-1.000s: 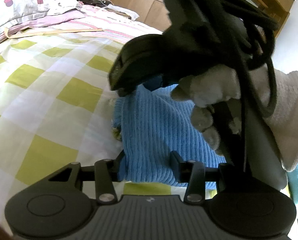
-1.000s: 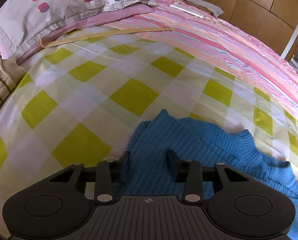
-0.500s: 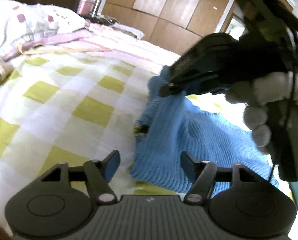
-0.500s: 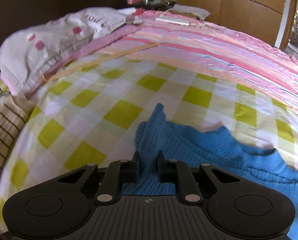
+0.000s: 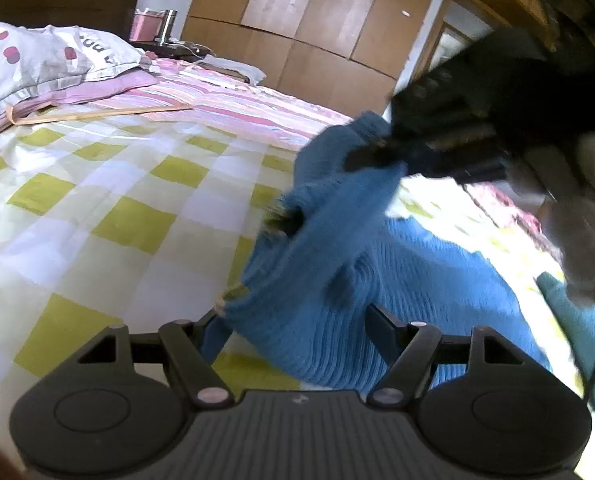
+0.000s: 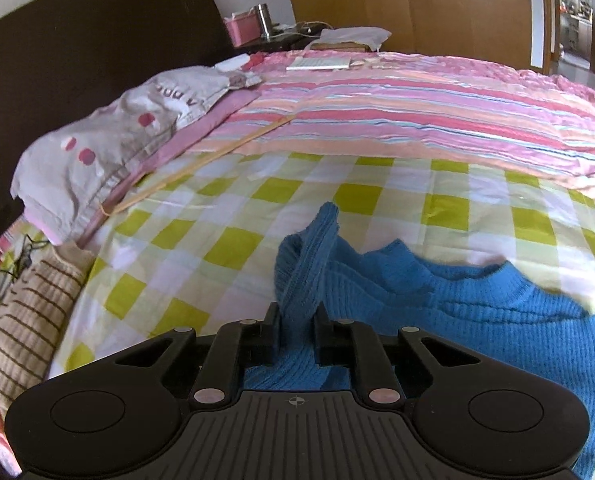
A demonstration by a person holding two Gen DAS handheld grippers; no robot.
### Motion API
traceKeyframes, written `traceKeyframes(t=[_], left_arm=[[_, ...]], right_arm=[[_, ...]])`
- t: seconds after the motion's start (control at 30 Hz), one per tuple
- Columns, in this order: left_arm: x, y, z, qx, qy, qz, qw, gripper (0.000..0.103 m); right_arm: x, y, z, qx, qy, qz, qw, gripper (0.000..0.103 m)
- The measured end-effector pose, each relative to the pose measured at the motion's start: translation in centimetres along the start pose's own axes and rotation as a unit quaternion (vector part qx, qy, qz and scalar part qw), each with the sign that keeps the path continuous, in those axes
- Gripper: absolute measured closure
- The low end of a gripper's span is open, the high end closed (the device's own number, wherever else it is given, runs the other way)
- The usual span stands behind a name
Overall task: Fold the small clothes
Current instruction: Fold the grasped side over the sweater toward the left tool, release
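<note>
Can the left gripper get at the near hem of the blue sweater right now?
Probably yes: the left gripper is open, the blue sweater hem lies between its fingers, and the right gripper pinches a sleeve farther off.

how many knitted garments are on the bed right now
2. The blue sweater lies on the checked sheet, one end pinched in the right gripper. A beige striped knit sits at the bed's left edge. Others may be hidden.
</note>
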State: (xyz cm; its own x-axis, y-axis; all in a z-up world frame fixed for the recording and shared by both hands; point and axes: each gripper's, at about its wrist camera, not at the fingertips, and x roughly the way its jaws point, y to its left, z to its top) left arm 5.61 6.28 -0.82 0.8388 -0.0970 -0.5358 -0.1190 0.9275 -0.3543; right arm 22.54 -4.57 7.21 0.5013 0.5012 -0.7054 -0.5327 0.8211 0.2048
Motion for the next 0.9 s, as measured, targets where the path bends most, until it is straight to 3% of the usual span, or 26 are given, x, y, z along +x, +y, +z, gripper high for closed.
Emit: traceKeyframes(t=[0.03,0.1,0.27,0.53,0.9], left_arm=[[0.1,-0.2,0.2,0.0,-0.004,0.001,1.0,0.03],[-0.5,-1.1,0.5,0.015,-0.017,-0.006,0.9997,0.046],[-1.6,-4.8,1.2,0.063,-0.031,-0.028,0.9972,0.072],[-1.0,-12.0,1.6,0.135,-0.05,-0.072,0.987,0.073],[2.1,-19.2,-0.8,0.195,-0.014,-0.106,0.975,0.073]], right_arm=[[-0.3,-0.3,0.0,0.003,-0.002,0.002,1.0,0.089],[-1.0,-1.1,-0.1,0.012,-0.006,0.006,1.0,0.089],[-3.0,-3.6,0.1,0.038,-0.024,0.011,0.999,0.089],[-6.9,-9.1,0.1,0.078,-0.062,0.003,0.995,0.089],[-7.9,-18.4,-3.6,0.156,-0.07,-0.022,0.985,0.089]])
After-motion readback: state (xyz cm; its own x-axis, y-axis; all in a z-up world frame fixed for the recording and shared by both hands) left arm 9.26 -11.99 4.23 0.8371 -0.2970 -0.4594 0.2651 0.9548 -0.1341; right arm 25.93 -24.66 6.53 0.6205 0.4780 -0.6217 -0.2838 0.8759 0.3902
